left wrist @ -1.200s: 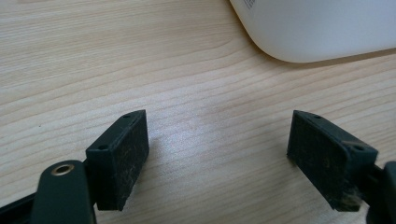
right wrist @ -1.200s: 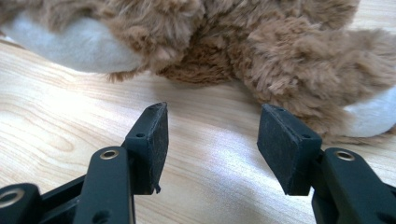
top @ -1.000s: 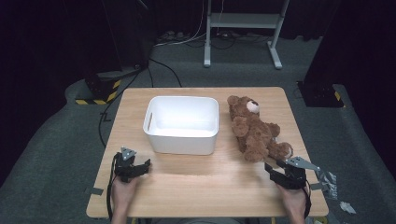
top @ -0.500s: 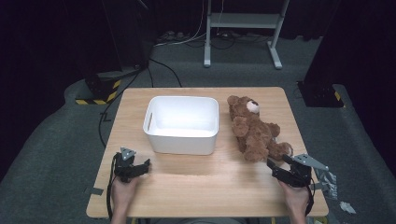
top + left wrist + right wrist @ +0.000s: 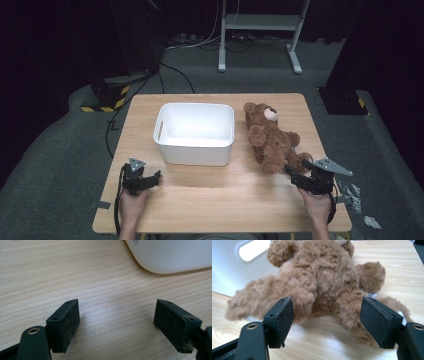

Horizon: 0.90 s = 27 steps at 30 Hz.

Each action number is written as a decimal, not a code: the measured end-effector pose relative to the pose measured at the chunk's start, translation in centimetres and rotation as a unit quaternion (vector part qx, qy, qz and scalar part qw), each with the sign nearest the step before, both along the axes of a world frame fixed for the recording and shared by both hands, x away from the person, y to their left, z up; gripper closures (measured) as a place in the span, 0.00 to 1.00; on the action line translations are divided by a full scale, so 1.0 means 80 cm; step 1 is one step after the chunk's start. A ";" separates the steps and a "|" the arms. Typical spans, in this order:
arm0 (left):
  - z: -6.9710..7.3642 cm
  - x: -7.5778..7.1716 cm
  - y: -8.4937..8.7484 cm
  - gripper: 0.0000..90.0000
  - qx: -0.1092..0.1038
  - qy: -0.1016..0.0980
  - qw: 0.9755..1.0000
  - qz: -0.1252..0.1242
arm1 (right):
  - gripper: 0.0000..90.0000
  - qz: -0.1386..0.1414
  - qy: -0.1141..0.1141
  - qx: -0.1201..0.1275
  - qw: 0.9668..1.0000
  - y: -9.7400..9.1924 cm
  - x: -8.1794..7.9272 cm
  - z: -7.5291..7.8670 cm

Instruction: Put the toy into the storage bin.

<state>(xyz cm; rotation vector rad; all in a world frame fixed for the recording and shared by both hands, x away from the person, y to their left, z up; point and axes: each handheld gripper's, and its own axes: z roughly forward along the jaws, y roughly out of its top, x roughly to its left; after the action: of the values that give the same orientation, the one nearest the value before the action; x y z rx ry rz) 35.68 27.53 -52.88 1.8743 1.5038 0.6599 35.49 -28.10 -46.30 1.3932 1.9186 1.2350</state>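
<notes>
A brown teddy bear point(image 5: 270, 137) lies on its back on the wooden table point(image 5: 220, 200), just right of a white plastic bin point(image 5: 195, 132). My right gripper point(image 5: 296, 175) is open at the bear's feet, and in the right gripper view the bear's legs point(image 5: 322, 292) lie just beyond the open jaws of the right gripper point(image 5: 327, 322). My left gripper point(image 5: 156, 176) rests open near the table's front left, short of the bin. In the left gripper view, the left gripper point(image 5: 117, 325) has bare wood between its jaws and the bin's corner point(image 5: 170, 255) ahead.
The bin is empty and has a handle slot point(image 5: 161, 131) in its left wall. A metal stand point(image 5: 260, 30) and cables point(image 5: 190, 42) sit on the grey floor beyond the table. Scraps of tape point(image 5: 356, 192) lie on the floor at the right.
My right gripper has shifted slightly, staying at the bear's feet. The left gripper, bear and bin have not moved.
</notes>
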 end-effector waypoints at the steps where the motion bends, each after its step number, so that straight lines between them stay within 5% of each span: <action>1: 0.000 0.000 0.000 0.23 0.000 0.000 1.000 0.000 | 0.30 0.001 -0.002 -0.001 1.000 0.001 0.002 0.002; 11: 0.000 0.000 0.000 0.23 0.000 0.000 1.000 -0.001 | 0.30 0.008 -0.003 0.016 1.000 0.013 0.018 0.015; 27: 0.000 0.000 0.000 0.23 -0.001 0.000 1.000 0.000 | 0.32 0.017 -0.007 0.007 1.000 0.018 0.040 0.029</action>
<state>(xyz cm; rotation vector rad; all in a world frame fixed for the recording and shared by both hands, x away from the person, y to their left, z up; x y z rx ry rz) 35.68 27.52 -52.88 1.8730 1.5029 0.6587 38.71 -26.66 -43.99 1.3594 1.9349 1.2724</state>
